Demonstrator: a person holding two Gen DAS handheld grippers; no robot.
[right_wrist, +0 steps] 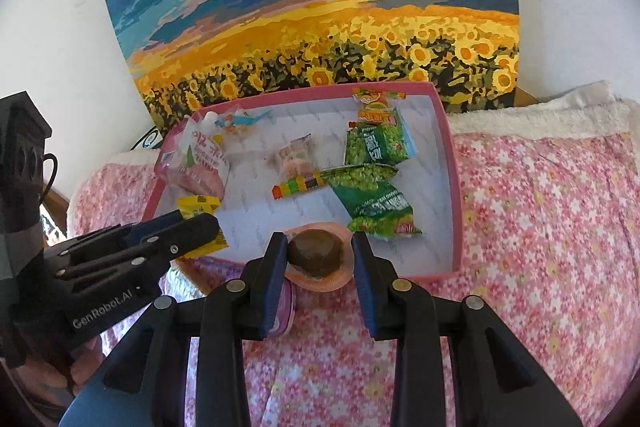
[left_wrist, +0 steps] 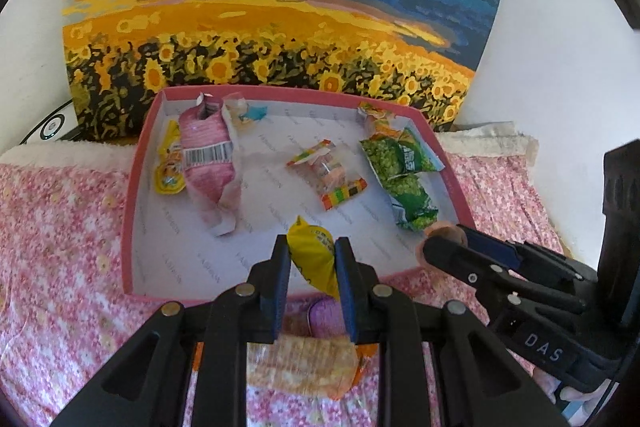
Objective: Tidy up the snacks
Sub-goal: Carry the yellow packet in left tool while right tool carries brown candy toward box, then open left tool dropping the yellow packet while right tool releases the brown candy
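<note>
A pink box with a white floor lies on the flowered bedspread and holds several snack packets. My left gripper is shut on a yellow snack packet just above the box's near edge. In the right wrist view this gripper comes in from the left with the yellow packet. My right gripper is shut on a round jelly cup with a pink rim and brown filling, over the near wall of the box. From the left wrist it shows at the right.
Inside the box lie a pink packet, a clear candy packet and green pea packets. A purple cup and an orange packet lie on the bedspread below my left gripper. A sunflower painting leans against the wall behind.
</note>
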